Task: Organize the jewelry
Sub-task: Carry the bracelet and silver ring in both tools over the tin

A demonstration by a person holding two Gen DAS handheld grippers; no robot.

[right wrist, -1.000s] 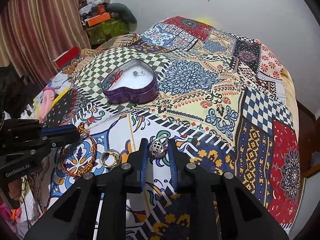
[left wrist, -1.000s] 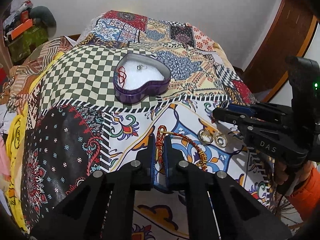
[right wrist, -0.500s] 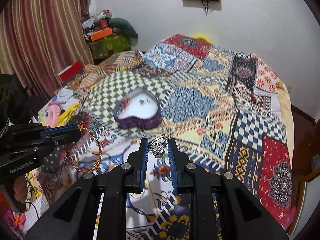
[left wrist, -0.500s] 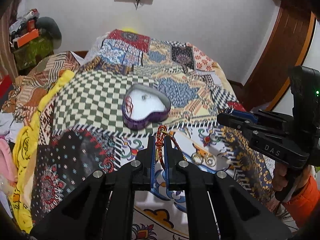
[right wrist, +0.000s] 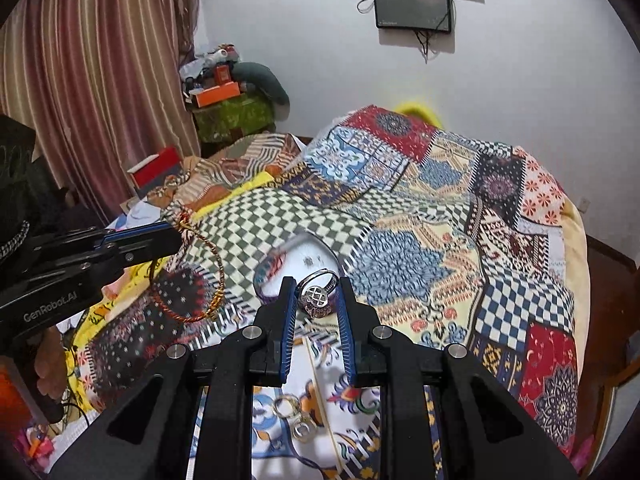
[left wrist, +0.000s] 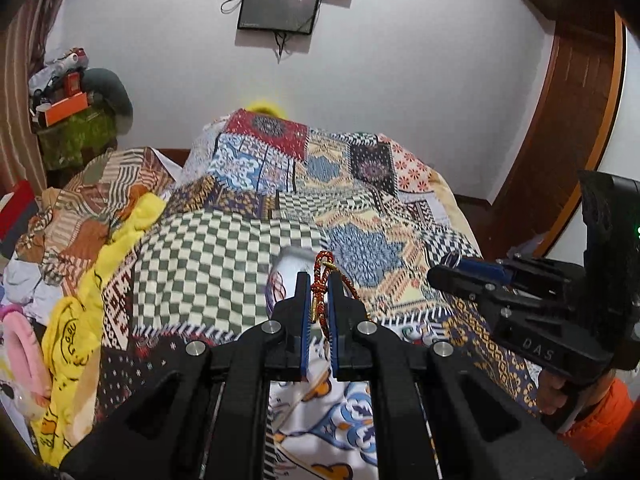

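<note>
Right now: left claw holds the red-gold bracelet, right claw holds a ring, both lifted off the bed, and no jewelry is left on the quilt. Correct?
One error: jewelry is left. The right wrist view shows two rings lying on the quilt below the right claw. The rest stands: left claw holds the bracelet, right claw holds a ring, both lifted.
</note>
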